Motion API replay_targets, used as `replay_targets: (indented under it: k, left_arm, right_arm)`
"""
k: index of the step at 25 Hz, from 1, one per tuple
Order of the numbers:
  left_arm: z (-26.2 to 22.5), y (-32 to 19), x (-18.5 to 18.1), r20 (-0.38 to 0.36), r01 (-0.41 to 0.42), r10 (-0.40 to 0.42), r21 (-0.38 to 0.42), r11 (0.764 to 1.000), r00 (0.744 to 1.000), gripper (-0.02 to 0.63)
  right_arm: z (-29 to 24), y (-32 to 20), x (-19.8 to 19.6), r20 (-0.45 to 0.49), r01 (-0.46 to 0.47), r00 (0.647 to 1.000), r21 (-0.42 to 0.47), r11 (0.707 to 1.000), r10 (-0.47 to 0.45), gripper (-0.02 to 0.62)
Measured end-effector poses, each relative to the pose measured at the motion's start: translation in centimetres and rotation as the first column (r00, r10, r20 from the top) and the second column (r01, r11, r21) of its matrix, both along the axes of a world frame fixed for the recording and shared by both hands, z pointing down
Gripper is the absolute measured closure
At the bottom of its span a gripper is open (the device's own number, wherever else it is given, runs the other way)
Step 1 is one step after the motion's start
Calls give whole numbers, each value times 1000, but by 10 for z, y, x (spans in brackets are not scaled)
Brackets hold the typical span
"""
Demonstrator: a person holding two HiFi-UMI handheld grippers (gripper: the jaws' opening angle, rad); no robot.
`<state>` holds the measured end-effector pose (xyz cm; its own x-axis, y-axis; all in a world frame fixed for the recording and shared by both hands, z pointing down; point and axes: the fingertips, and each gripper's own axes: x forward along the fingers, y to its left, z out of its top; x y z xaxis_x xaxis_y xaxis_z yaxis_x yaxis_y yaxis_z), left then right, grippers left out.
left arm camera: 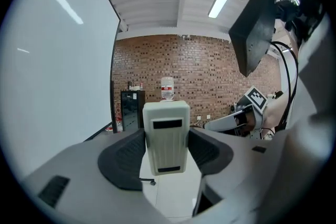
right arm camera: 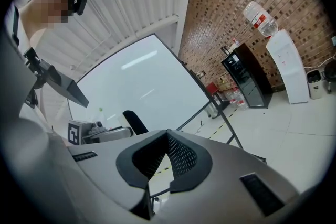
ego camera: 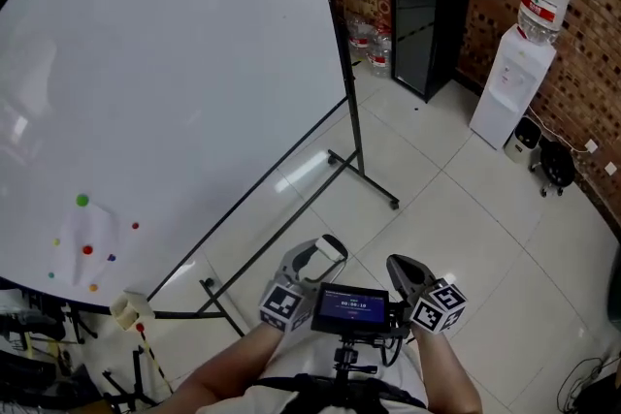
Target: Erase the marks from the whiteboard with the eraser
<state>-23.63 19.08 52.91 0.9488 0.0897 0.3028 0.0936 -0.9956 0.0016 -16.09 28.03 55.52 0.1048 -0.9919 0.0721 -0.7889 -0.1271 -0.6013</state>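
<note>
Eraser (left arm camera: 166, 135) is gripped upright between the jaws of the left gripper (ego camera: 312, 259), pads pressed on its two sides, its broad face turned to the camera. Right gripper (right arm camera: 167, 137) is seen with jaws closed tip to tip, nothing between them. Both are held low and close to the body, well apart from the whiteboard (ego camera: 165, 82), which stands tilted on its frame to the left. Board surface is seen mostly clean; a cluster of coloured dots (ego camera: 86, 250) sits near its lower left corner with a faint smudge around it. Whether the dots are pen marks or magnets cannot be told. Wiping is judged not yet begun; the approach is the step in hand. For a good pass, the eraser's felt face should be turned flat to the board before contact, the tilt of the board matched, and pressure kept even so the eraser is not levered out of the pads. The frame may shift if pushed hard.
</note>
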Motion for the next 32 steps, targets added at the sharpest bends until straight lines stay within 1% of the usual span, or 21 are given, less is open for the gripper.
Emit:
replay_targets:
  k: [3, 5, 6, 9, 11, 13, 15, 16, 20, 24, 27, 30, 32]
  left_arm:
    - [9, -9, 15, 24, 15, -14, -20, 1000, 1000, 344]
    - [25, -22, 28, 44, 14, -11, -57, 998, 999, 344]
    - [33, -28, 40, 48, 1, 3, -78, 997, 999, 344]
    - [46, -35, 94, 38, -77, 82, -112, 991, 996, 344]
    - [48, -19, 129, 21, -141, 145, -116, 983, 989, 344]
    - [43, -4, 160, -6, -207, 208, -121, 971, 978, 345]
    - [32, -10, 187, -40, -258, 255, -124, 958, 966, 344]
    - [28, -20, 199, -49, -267, 263, -130, 955, 964, 344]
    - [26, -71, 237, -48, -245, 241, -149, 958, 969, 344]
    - [22, -124, 264, -51, -211, 206, -144, 967, 977, 344]
    - [22, -164, 273, -49, -171, 166, -135, 976, 985, 344]
    - [14, -205, 278, -58, -95, 88, -123, 988, 994, 345]
    - [12, -225, 275, -56, -55, 48, -122, 991, 997, 344]
  right_arm:
    - [3, -4, 15, -4, -12, 1000, -3, 1000, 12, 580]
    - [8, -10, 25, -17, -20, 1000, -18, 1000, 20, 580]
    - [11, -14, 34, -23, -29, 999, -28, 999, 29, 580]
    - [19, -16, 73, -30, -85, 996, -60, 995, 83, 580]
    - [24, -3, 96, -29, -124, 992, -83, 989, 122, 580]
    - [25, 3, 114, -25, -147, 989, -107, 983, 145, 580]
    - [20, -13, 133, -34, -158, 987, -120, 980, 155, 580]
    - [15, -27, 145, -46, -162, 986, -119, 980, 158, 580]
    - [-5, -76, 193, -92, -164, 984, -110, 980, 154, 580]
    - [-11, -127, 229, -113, -132, 986, -113, 985, 119, 580]
    - [-13, -168, 245, -119, -99, 989, -108, 989, 86, 580]
    - [-19, -206, 252, -127, -39, 992, -113, 993, 24, 580]
    - [-23, -229, 254, -135, 1, 991, -106, 994, -15, 580]
